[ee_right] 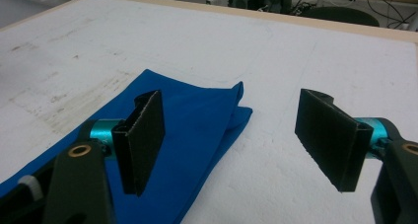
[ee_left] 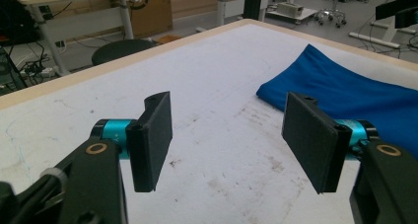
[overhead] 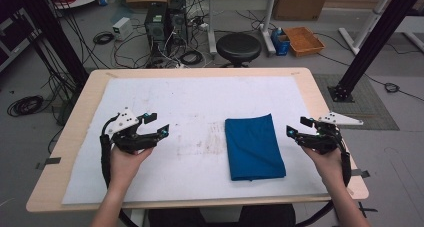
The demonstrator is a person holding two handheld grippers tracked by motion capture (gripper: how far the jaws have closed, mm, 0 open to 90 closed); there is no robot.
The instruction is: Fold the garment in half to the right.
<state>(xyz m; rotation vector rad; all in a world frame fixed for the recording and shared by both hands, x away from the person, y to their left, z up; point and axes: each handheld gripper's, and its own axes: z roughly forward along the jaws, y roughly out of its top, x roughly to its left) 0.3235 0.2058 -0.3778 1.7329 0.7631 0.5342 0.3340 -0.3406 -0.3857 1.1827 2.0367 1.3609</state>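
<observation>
A folded blue cloth (overhead: 254,146) lies flat on the white mat (overhead: 190,107), right of the middle. My left gripper (overhead: 156,124) hovers over the mat's left part, well apart from the cloth, its jaws open with nothing between them. My right gripper (overhead: 298,127) sits just right of the cloth's upper right edge, jaws open and empty. In the left gripper view the cloth (ee_left: 345,93) lies beyond the right pad (ee_left: 310,140). In the right gripper view the cloth (ee_right: 197,120) runs under and behind the left pad (ee_right: 140,140), and the gripper (ee_right: 236,145) holds nothing.
The mat covers a light wooden table (overhead: 75,117) with a bare rim all round. Faint brown stains (overhead: 210,142) mark the mat's middle. Beyond the far edge stand a black stool (overhead: 238,47), computer cases, cables and an orange crate (overhead: 303,40) on the floor.
</observation>
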